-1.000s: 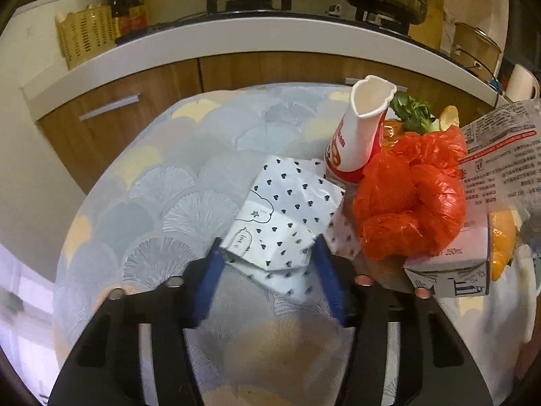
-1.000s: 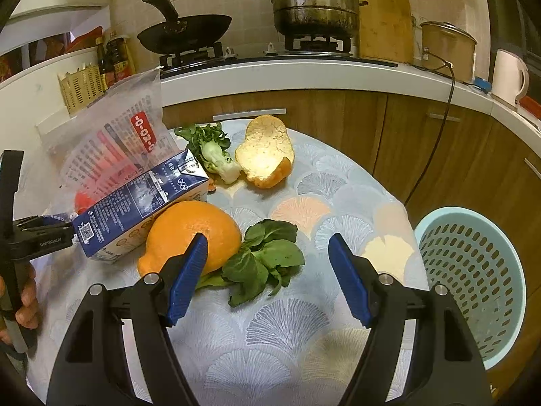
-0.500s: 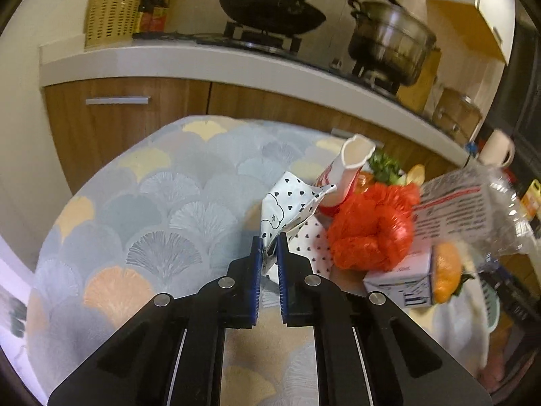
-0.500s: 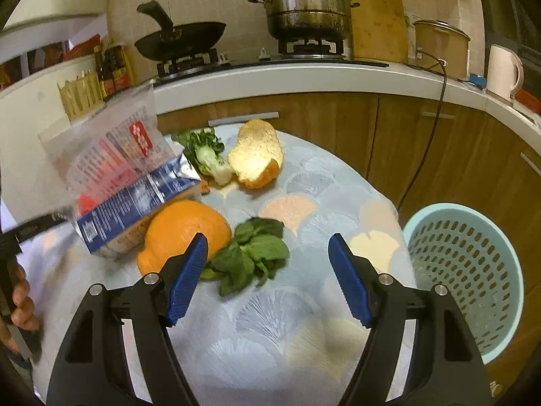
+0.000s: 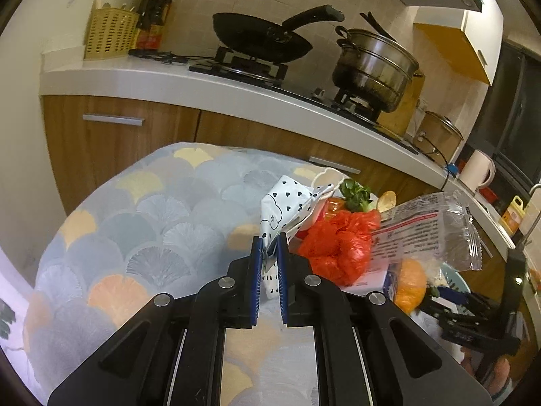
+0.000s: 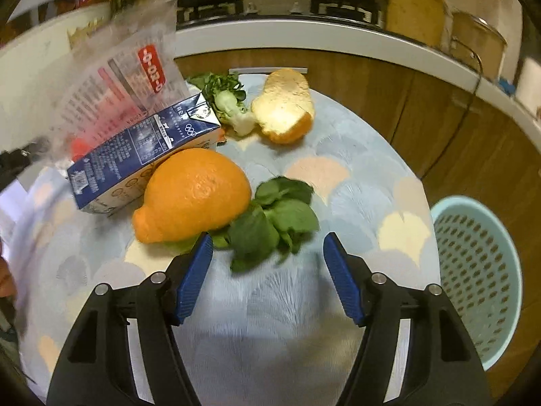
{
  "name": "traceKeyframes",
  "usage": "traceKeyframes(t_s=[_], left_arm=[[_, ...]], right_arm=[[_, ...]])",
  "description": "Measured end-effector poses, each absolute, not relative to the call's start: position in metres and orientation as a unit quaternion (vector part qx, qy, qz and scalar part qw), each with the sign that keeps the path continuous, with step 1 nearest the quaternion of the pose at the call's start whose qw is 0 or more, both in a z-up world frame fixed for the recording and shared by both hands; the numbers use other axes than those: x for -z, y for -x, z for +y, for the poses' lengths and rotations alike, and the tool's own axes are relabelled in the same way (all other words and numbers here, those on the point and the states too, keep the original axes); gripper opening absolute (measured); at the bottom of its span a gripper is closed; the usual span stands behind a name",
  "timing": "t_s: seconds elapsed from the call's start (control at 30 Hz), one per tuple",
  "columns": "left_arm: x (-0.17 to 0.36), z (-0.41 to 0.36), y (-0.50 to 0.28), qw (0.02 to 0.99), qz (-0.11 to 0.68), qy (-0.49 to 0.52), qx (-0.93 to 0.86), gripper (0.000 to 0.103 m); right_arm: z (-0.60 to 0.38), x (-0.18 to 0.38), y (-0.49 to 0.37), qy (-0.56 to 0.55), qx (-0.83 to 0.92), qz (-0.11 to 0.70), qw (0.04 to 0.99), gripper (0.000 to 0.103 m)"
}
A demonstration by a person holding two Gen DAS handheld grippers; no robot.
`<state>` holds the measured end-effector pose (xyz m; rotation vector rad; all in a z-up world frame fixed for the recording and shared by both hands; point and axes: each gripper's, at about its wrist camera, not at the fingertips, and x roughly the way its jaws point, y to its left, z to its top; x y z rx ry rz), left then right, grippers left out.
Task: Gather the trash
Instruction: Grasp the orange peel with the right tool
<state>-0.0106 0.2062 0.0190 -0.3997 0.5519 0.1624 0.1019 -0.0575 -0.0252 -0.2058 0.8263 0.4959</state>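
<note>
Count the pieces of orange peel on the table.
2. The large orange peel lies domed beside the milk carton, touching the green leaves. The smaller peel lies farther back, pith up, by the leafy stalk. More may hide under the wrappers.

My left gripper [image 5: 269, 248] sits low in the centre of its frame, blue pads pinched tight on a fold of the heart-print paper [image 5: 285, 204], angled downward. My right gripper [image 6: 267, 253] fills the bottom of its frame, tilted steeply down; its jaws have just been closing a little, wide apart, nothing pressed between them.
</note>
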Motion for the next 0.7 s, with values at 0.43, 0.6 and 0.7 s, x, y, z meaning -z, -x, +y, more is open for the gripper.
traceKeyframes(t_s=[0.43,0.6,0.7], left_arm=[[-0.020,0.201,0.014,0.940,0.270,0.198,-0.066,0.007],[-0.020,0.203,0.016,0.940,0.267,0.206,-0.062,0.007],[-0.020,0.203,0.018,0.940,0.265,0.209,-0.060,0.007]], right_arm=[[-0.069,0.022,-0.085,0.100,-0.236,0.387,0.886,0.032],[-0.071,0.014,-0.067,0.073,-0.259,0.386,0.882,0.031],[-0.054,0.018,-0.064,0.075,-0.261,0.398,0.876,0.032]])
